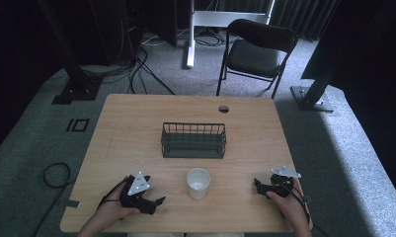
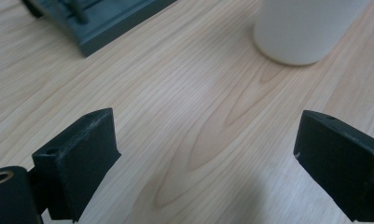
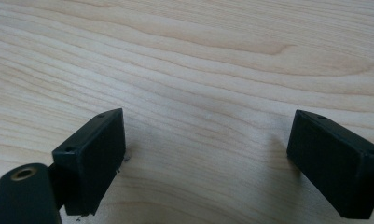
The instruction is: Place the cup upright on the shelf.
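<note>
- While both claws sit low near the front edge of the bench [image 1: 136,113], the white cup [image 1: 198,183] stands upright between them, a bit closer to the left claw [image 1: 155,203].
- Left claw: jaws spread wide, nothing in them. In the left gripper view the cup [image 2: 306,28] is ahead and off to the right of the gap, apart from both jaws, so it looks like a short reach forward with a swing to the right would line it up.
- Right claw [image 1: 257,185]: also wide open and empty, jaws over bare wood, pointing in toward the cup but farther from it.
- Cup's long axis is vertical, mouth up, so I'd guess a side-on pinch around the wall.
- Wire basket [image 1: 193,140] sits just behind the cup toward mid-bench, not touching it. Plenty of open bench on both sides; the near edge is close behind the hands.
</note>
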`<state>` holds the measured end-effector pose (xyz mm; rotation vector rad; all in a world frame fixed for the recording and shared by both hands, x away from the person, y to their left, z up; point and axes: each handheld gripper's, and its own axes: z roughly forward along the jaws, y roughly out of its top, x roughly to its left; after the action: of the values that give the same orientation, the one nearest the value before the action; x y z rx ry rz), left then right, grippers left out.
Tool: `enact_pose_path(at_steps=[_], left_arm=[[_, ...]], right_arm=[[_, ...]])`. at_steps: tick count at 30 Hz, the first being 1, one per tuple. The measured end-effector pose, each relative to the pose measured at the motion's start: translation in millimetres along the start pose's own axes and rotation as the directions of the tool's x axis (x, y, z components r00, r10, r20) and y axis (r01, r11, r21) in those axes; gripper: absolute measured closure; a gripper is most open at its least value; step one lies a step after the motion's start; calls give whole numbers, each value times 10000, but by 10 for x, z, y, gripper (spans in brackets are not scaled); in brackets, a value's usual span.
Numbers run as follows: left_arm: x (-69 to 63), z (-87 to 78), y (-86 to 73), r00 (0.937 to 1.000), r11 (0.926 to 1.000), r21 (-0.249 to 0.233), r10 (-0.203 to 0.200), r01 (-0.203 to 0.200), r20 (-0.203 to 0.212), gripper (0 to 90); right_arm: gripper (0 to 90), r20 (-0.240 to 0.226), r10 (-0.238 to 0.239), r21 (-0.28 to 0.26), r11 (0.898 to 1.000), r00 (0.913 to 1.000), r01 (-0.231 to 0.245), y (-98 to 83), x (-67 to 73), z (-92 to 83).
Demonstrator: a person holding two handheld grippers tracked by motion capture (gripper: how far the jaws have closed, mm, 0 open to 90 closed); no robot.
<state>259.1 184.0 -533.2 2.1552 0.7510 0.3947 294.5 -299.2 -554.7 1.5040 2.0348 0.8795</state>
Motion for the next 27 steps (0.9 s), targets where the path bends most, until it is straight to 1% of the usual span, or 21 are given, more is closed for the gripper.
enact_pose_path(at_steps=[1, 6, 10, 11, 13, 14, 16, 20, 21, 22, 25, 27], left_arm=[[-11, 13, 16, 9999, 9999, -9, 117, -117, 47, 64], [-85, 97, 106, 9990, 9994, -175, 305, -300, 331, 64], [-147, 166, 179, 9969, 9981, -212, 597, -586, 517, 64], [-160, 186, 195, 9966, 9981, -220, 593, -582, 567, 64], [-184, 225, 223, 9956, 9973, -236, 707, -694, 609, 64], [-197, 246, 237, 9955, 9975, -283, 670, -652, 665, 64], [-219, 279, 267, 9944, 9969, -305, 741, -720, 750, 64], [-273, 338, 332, 9913, 9959, -473, 822, -777, 1027, 64], [-286, 349, 348, 9890, 9951, -477, 917, -867, 1161, 64], [-307, 360, 362, 9866, 9941, -482, 1025, -971, 1270, 85], [-342, 405, 418, 9838, 9929, -553, 1123, -1054, 1398, 93], [-357, 436, 453, 9842, 9927, -576, 1130, -1060, 1361, 93]], right_arm=[[109, 2, 0, -1, 10000, 10000, 0, 0, 0, 0], [109, 0, 0, 2, 10000, 10000, 0, 0, 0, 0], [109, 0, 0, -1, 10000, 10000, 0, 0, 0, 0], [109, 1, -3, 0, 10000, 10000, 3, 0, 0, 0], [110, 0, -1, -3, 10000, 10000, 1, 0, 0, 0], [109, 2, 3, -1, 10000, 10000, -3, 0, 0, 0], [109, 2, -3, 1, 10000, 10000, 3, 0, 0, 0], [110, 1, -7, -1, 10000, 10000, 7, 0, -1, 0], [110, 0, -5, -2, 10000, 10000, 5, 0, 0, 0], [109, 0, -3, -4, 10000, 10000, 3, 0, 0, 0], [109, -1, -4, -4, 10000, 10000, 4, 0, 0, 0], [109, 0, 1, 2, 10000, 10000, -1, 0, 0, 0]])
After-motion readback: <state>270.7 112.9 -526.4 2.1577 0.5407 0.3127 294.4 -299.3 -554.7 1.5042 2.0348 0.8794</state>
